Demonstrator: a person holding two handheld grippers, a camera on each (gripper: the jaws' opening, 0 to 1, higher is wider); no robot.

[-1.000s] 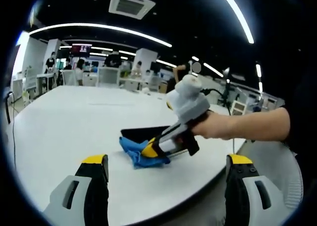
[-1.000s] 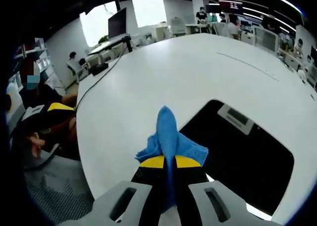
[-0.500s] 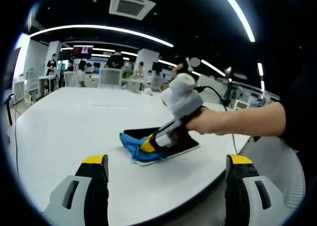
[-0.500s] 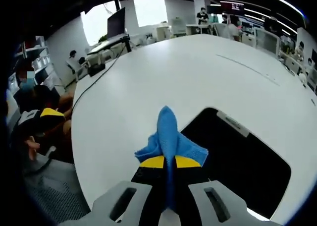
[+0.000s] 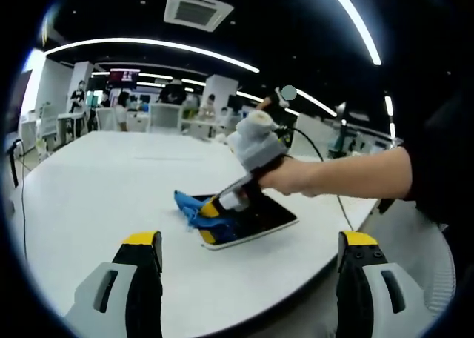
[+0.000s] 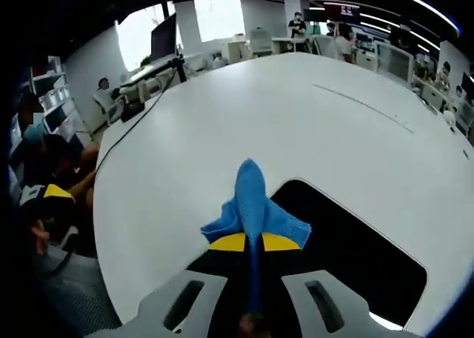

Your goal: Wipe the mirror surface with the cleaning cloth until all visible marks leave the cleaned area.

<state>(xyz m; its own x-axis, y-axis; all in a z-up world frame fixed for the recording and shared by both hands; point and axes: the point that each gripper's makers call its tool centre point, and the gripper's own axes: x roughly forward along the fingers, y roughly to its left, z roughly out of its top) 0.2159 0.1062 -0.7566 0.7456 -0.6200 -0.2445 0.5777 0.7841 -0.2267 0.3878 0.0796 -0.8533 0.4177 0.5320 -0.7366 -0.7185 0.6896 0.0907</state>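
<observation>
- Since the earlier frames, the right gripper (image 5: 215,207) slides with the cleaning cloth (image 5: 194,210) toward 9 o'clock in the left gripper view, so more dark glass lies bare behind it.
- Largest is the white round table (image 5: 89,182), which carries the mirror and spreads from 9 to 3 o'clock in the right gripper view.
- Next, the mirror (image 5: 263,213) lies flat on the table near its edge, a dark pane in a pale frame; in the right gripper view (image 6: 355,264) it sits at 4 o'clock.
- A person's hand (image 5: 285,176) grips the right gripper's handle, with the forearm running off at 3 o'clock in the left gripper view.
- The left gripper (image 5: 248,260) hangs above the table at 6 o'clock, jaws wide apart and holding nothing, well apart from the mirror.
- The right gripper's (image 6: 246,243) jaws are pinched closed on the blue cloth (image 6: 252,204), which fans out ahead of the yellow tips toward 12 o'clock.
- Smallest, the cloth rests at the mirror's 9 o'clock end in the left gripper view, lapping over its edge onto the table.
</observation>
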